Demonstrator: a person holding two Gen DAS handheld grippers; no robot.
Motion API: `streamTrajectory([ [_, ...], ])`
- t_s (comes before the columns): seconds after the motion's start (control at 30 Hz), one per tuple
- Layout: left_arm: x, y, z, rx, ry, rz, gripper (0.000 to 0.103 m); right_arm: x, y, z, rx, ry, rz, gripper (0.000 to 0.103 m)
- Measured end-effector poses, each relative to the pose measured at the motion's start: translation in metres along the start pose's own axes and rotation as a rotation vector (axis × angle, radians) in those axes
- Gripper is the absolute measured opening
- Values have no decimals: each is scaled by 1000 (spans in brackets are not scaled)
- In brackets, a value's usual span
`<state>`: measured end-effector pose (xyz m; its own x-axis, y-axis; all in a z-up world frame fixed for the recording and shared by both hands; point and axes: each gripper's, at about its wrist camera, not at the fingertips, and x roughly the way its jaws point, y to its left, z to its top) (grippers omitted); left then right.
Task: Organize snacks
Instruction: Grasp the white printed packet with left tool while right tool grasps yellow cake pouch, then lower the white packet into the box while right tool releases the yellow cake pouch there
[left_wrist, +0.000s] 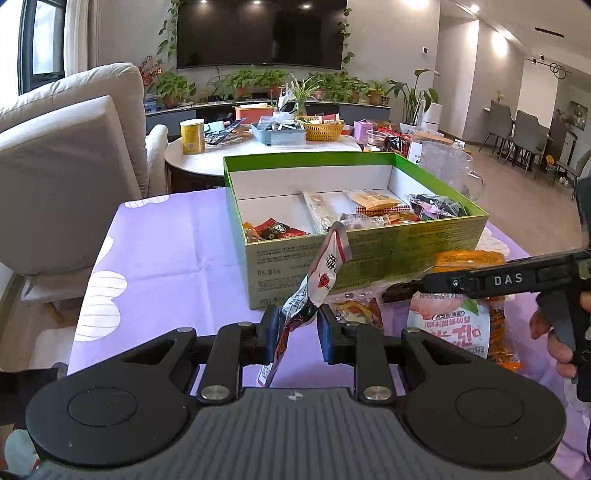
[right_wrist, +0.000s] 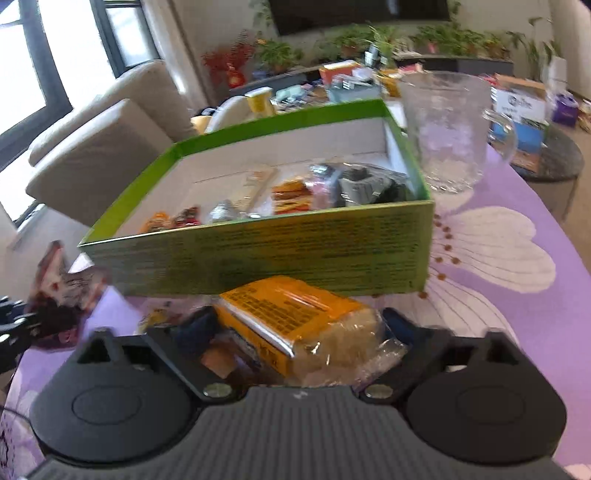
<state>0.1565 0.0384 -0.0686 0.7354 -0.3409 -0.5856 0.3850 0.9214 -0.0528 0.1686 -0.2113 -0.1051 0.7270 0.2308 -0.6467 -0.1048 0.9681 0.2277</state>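
A green box (left_wrist: 369, 254) with a white inside holds several snack packets and stands on the purple cloth; it also shows in the right wrist view (right_wrist: 295, 251). My left gripper (left_wrist: 295, 317) is shut on a red-and-white snack packet (left_wrist: 325, 269) and holds it upright just in front of the box. My right gripper (right_wrist: 295, 332) is shut on an orange snack pack (right_wrist: 291, 314) near the box's front wall; in the left wrist view its finger (left_wrist: 498, 278) lies across that orange pack (left_wrist: 469, 258). A pink-and-white packet (left_wrist: 450, 325) and a small orange one (left_wrist: 354, 310) lie on the cloth.
A clear glass mug (right_wrist: 450, 133) stands right of the box. The flowered purple tablecloth (left_wrist: 166, 258) covers the table. A beige sofa (left_wrist: 66, 147) is at the left. A round white table (left_wrist: 258, 147) with baskets and a yellow can is behind.
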Motion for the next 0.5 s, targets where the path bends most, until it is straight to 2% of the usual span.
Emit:
streamTrajectory([
  [0.13, -6, -3, -1, 0, -8, -2, 21, -12, 6, -4, -26, -2, 43, 58],
  [0.2, -10, -5, 0, 0, -16, -6, 21, -22, 11, -7, -60, -20, 26, 50],
  [0.5, -30, -14, 9, 8, -65, -20, 21, -70, 16, -10, -66, -129, 10, 49],
])
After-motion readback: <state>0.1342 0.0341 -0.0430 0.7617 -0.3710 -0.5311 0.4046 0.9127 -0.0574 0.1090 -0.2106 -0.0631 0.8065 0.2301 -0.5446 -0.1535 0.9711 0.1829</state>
